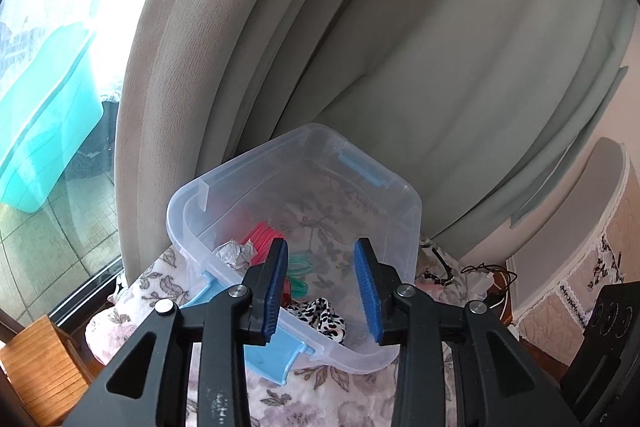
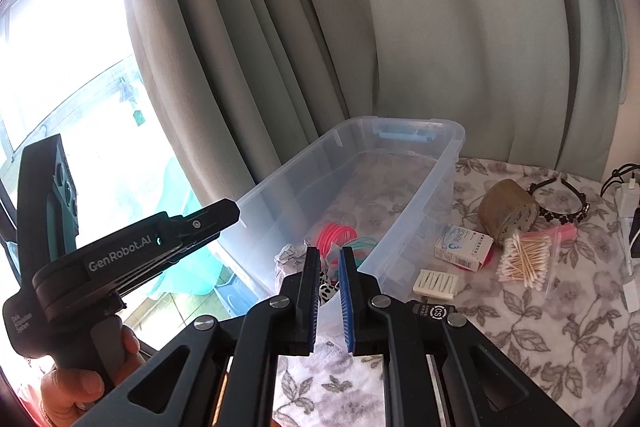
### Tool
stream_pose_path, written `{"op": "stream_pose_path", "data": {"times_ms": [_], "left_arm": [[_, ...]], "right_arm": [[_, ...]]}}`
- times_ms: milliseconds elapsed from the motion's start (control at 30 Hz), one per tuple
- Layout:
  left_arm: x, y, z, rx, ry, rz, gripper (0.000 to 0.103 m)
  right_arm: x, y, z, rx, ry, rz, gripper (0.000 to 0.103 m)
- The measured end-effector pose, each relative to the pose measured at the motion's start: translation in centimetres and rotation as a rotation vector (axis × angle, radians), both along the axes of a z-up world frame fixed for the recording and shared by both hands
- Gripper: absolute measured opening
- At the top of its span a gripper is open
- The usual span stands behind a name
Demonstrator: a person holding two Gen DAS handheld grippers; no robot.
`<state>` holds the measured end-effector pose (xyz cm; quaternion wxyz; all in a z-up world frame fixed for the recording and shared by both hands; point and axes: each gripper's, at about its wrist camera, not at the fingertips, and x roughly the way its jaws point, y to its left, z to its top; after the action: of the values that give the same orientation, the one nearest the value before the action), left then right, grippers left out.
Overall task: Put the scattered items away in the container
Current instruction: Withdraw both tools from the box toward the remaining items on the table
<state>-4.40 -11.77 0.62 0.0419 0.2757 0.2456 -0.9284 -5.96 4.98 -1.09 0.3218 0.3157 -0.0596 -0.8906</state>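
- Below the left gripper [image 1: 322,283], whose jaws stand parted and empty, sits the clear plastic container [image 1: 400,199]; a leopard-print scrunchie [image 1: 324,317] lies inside, probably just dropped.
- Beyond the right gripper [image 2: 329,291], nearly clenched on nothing, cotton swabs [image 2: 524,261], tape roll [image 2: 506,209] and small box [image 2: 464,247] wait to its right, outside.

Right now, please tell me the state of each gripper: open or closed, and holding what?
Left gripper: open, empty, above the clear container.
Right gripper: closed, nothing between its pads.
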Motion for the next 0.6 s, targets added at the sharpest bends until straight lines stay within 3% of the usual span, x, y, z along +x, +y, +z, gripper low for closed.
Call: {"op": "stream_pose_path", "data": {"times_ms": [200, 367, 600], "left_arm": [[0.2, 3.7, 1.1, -0.109, 0.012, -0.054, 0.046], [0.2, 7.6, 0.7, -0.183, -0.007, -0.157, 0.046], [0.7, 13.1, 0.2, -0.206, 0.056, -0.295, 0.046]], "right_arm": [[0.9, 3.4, 1.2, -0.055, 0.021, -0.058, 0.012], [1.8, 6.5, 1.6, -0.081, 0.038, -0.108, 0.012], [2.2, 12.4, 1.2, -0.129, 0.043, -0.212, 0.012]]}}
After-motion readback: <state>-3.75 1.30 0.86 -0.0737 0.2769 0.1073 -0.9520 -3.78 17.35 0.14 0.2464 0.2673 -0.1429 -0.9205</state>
